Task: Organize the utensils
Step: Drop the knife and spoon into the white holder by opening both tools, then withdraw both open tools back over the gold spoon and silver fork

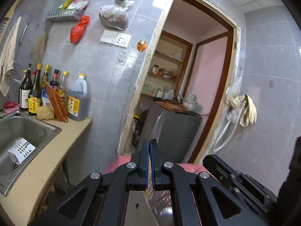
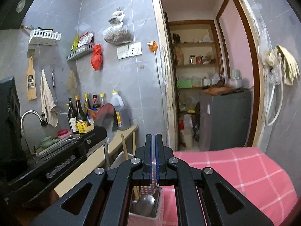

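My left gripper is shut on the thin handle of a large steel spoon; in the right wrist view the gripper holds the spoon upright, bowl up, above a white utensil holder. The holder stands on a pink checked cloth and holds another steel spoon and a wooden stick. My right gripper is shut and empty, just above the holder. In the left wrist view a steel spoon bowl shows below my fingers.
A counter with a steel sink and several sauce bottles runs along the left. An open doorway leads to shelves and a grey cabinet. Gloves hang on the right wall.
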The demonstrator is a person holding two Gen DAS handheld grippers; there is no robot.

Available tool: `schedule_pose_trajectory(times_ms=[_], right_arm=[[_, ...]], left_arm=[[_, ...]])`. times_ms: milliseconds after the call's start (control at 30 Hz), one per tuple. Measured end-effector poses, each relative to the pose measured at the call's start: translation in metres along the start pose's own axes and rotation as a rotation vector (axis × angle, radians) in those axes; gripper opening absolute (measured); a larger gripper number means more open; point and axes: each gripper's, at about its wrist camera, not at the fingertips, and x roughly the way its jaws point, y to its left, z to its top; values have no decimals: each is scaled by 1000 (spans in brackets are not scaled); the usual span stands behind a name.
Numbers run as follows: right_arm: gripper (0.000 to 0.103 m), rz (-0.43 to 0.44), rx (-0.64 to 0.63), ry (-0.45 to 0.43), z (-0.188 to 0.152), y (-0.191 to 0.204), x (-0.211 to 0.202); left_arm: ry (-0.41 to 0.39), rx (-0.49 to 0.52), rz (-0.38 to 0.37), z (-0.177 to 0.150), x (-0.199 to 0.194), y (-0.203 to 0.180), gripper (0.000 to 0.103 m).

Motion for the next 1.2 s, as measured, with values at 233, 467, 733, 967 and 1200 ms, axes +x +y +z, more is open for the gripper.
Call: schedule_pose_trajectory(times_ms=[233, 467, 733, 967, 1200], right_arm=[[35, 23, 20, -17, -1, -7, -9], [42, -29, 33, -42, 8, -21, -25], [71, -112, 47, -89, 25, -46, -50], [102, -214, 9, -129, 34, -72, -77], [102, -347, -81, -114, 38, -99, -94]], left_arm=[[71, -42, -47, -2, -1, 11, 5], [74, -33, -63, -1, -11, 2, 24], [42, -21, -30, 11, -24, -11, 48], [-16, 24, 45, 17, -40, -35, 91], [-56, 69, 95, 8, -47, -70, 102]])
